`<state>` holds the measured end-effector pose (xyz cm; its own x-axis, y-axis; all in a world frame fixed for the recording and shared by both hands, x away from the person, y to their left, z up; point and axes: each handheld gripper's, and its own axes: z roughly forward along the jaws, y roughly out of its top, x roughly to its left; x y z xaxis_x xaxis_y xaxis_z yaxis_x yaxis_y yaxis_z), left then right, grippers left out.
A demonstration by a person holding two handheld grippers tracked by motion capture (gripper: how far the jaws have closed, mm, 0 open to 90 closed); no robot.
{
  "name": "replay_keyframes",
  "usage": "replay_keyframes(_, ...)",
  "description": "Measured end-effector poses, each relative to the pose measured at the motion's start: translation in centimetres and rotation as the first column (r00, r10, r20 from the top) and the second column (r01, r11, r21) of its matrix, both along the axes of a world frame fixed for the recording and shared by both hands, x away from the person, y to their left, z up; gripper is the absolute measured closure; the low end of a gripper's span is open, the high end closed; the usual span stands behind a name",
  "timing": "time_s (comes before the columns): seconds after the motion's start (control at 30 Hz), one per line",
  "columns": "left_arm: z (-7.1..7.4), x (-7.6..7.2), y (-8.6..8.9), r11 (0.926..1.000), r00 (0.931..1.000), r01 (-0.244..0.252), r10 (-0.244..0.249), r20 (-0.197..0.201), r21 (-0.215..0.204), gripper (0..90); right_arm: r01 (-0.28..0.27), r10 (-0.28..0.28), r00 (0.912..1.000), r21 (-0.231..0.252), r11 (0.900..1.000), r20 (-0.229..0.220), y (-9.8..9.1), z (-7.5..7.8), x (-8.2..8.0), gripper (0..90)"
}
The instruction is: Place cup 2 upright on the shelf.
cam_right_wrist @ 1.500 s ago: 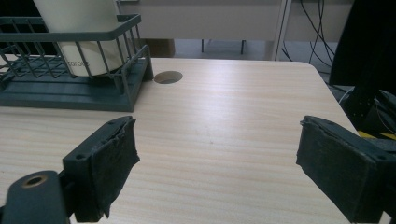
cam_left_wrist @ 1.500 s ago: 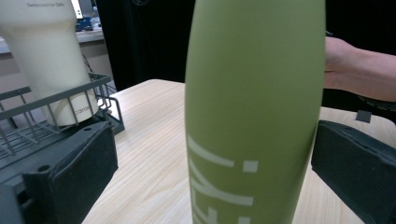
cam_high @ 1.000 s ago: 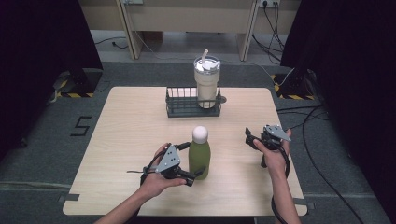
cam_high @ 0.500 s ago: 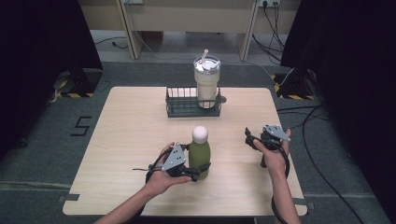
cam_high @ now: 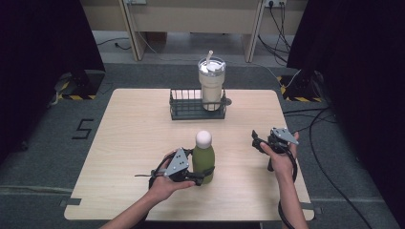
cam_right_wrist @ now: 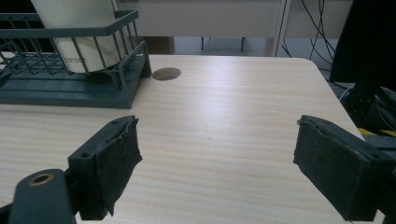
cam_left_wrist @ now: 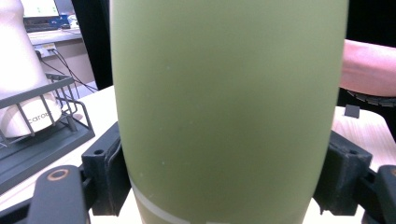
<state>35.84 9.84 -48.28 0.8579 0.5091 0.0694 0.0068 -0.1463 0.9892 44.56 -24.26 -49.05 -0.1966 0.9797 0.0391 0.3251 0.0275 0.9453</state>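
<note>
Olive, smooth and likely slippery, the bottle (cam_high: 203,160) sits clamped low in our left gripper (cam_high: 197,174), whose jaws have just been closing, while our right gripper (cam_high: 258,143) hangs apart, empty.

Evenly lit from above, with soft, faint shadows on the pale surface (cam_high: 143,143). Dark at both sides. Close-up bottle (cam_left_wrist: 229,107) slightly blurred.
</note>
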Motion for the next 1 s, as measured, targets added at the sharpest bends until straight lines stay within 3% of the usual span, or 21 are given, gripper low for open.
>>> replay_keyframes(0.43,0.5,-0.1,1.0,0.9997,0.9996,-0.024,0.024,0.013,0.010,20.1,0.004,-0.004,1.0000,0.004,1.0000,0.001,0.0,0.0,0.0,14.5)
replay_keyframes(1.0,2.9,0.9,2.6,0.9959,0.9944,-0.090,0.090,0.055,-0.010,20.2,0.007,-0.007,1.0000,0.009,0.9999,0.000,0.0,0.1,0.0,14.6)
